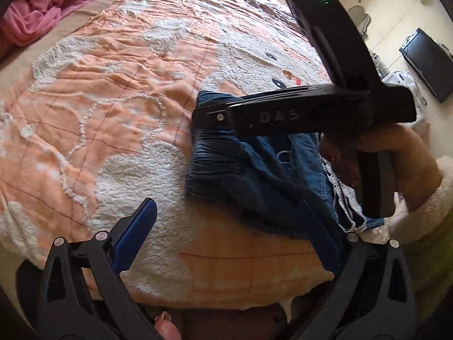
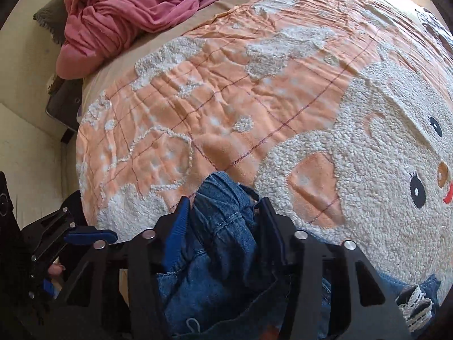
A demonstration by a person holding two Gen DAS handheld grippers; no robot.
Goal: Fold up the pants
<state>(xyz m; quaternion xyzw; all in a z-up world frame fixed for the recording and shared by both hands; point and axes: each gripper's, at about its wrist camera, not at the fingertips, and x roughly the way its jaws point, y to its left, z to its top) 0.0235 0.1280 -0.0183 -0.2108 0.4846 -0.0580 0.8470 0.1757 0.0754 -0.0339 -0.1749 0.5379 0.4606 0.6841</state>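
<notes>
So the pants [image 1: 254, 175] are blue denim, bunched into a rough folded pile on the bed [image 1: 25, 68], sitting on the near right part of an orange quilt [image 1: 119, 79] with fluffy white patches. From the left wrist view you can see the gathered elastic waistband facing left, and some white lace trim [image 1: 344, 198] poking out on the right edge of the pile.

The right gripper [image 2: 223, 212] is pointing steeply down onto the pile, and its jaws have a thick wad of denim squeezed between the two blue pads, so it's grasping the pants. In the left wrist view the same tool shows up as a big black body crossing over the far side of the pile, with a hand [image 1: 407, 164] in a fluffy white cuff wrapped around its handle on the right.

The left gripper [image 1: 226, 226] sits near the camera end of the pile with its jaws spread wide and released. The left finger [image 1: 136, 235] is over bare quilt, well clear of the cloth. The right finger is dark and right up against the near edge of the denim; can't tell if it actually touches.

Other stuff: a crumpled pink blanket [image 2: 136, 8] at the far left of the bed, a cartoon face [image 2: 419, 170] stitched into the white fleece on the right, and a black TV [image 1: 430, 62] against the wall way off right.
</notes>
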